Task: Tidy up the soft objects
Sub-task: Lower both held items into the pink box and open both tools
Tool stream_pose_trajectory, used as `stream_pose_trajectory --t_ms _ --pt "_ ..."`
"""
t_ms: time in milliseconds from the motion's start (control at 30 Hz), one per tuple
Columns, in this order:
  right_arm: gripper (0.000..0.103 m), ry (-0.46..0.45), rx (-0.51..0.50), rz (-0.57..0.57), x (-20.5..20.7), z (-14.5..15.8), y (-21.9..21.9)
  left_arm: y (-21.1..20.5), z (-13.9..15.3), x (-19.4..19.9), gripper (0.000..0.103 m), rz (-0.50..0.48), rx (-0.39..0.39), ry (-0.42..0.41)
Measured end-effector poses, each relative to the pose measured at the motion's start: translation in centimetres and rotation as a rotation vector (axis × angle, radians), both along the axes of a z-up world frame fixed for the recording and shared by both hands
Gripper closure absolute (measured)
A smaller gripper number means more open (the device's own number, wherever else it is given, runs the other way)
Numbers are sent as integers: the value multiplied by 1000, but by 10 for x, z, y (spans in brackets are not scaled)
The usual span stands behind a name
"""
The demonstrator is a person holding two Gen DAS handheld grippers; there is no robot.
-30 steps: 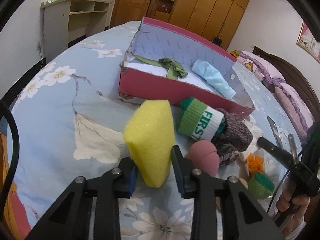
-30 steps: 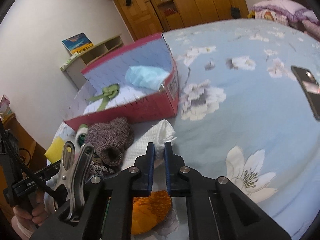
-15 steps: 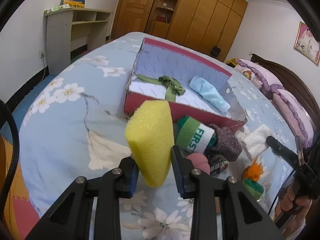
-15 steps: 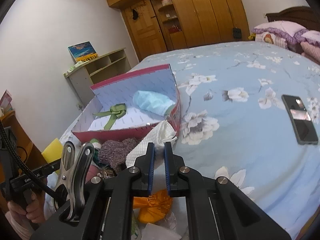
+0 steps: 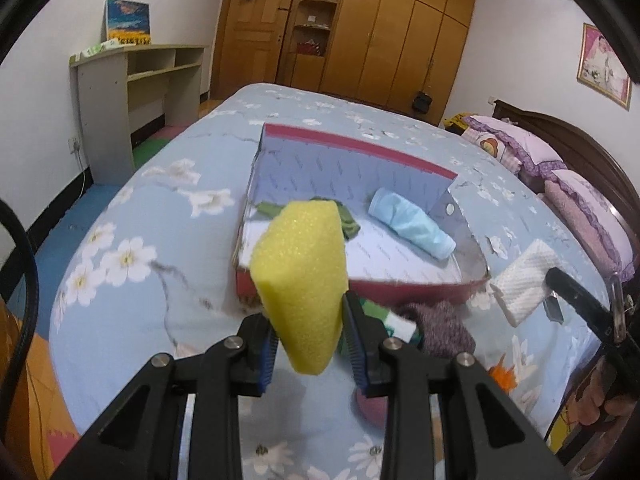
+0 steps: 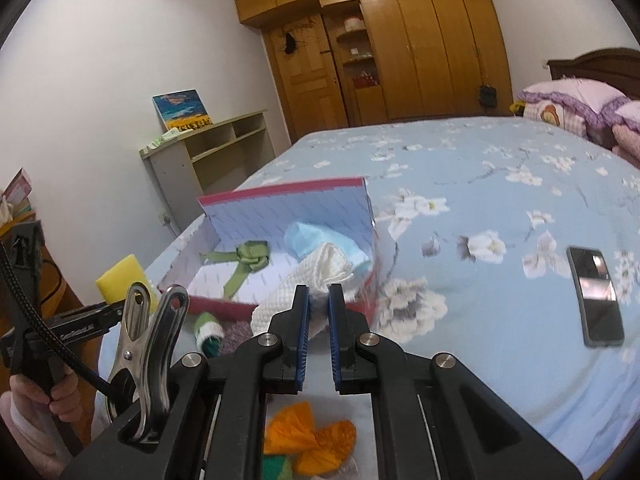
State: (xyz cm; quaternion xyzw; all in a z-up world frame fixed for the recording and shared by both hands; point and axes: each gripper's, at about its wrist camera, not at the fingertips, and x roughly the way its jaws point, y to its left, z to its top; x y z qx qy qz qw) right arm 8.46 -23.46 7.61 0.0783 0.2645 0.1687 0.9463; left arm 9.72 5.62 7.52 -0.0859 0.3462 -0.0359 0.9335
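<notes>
My left gripper (image 5: pixel 310 344) is shut on a yellow sponge (image 5: pixel 304 280) and holds it in the air just in front of the red box (image 5: pixel 420 286). My right gripper (image 6: pixel 318 336) is shut on a white folded cloth (image 6: pixel 316 276), lifted near the box's (image 6: pixel 280 200) right corner. The box holds a green ribbon (image 6: pixel 246 262) and a light blue rolled cloth (image 5: pixel 412 226). The white cloth also shows in the left wrist view (image 5: pixel 524 280). The sponge also shows in the right wrist view (image 6: pixel 122 280).
On the bed before the box lie a green and white sock (image 6: pixel 208 328), a purple knitted piece (image 5: pixel 440 328), an orange pom-pom (image 6: pixel 308 436) and a pink ball (image 5: pixel 370 410). A black phone (image 6: pixel 596 296) lies to the right. A grey shelf desk (image 5: pixel 132 92) stands left.
Both grippers have risen with their loads and moved towards the box. The sponge now overlaps the box's front wall in view, and the white cloth hangs by the box's right corner.
</notes>
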Motion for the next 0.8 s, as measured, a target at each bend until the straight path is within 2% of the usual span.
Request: stream_pose_trajectory --t_ms 167,433,800 --pt "93 -28 -22 12 10 12 9 -6 10 17 72 -12 31 -25" --pt "93 -32 -39 17 34 14 21 -16 14 42 72 -39 45 -34" --pt "93 3 -46 43 68 -1 38 -18 -1 86 72 -46 74 8"
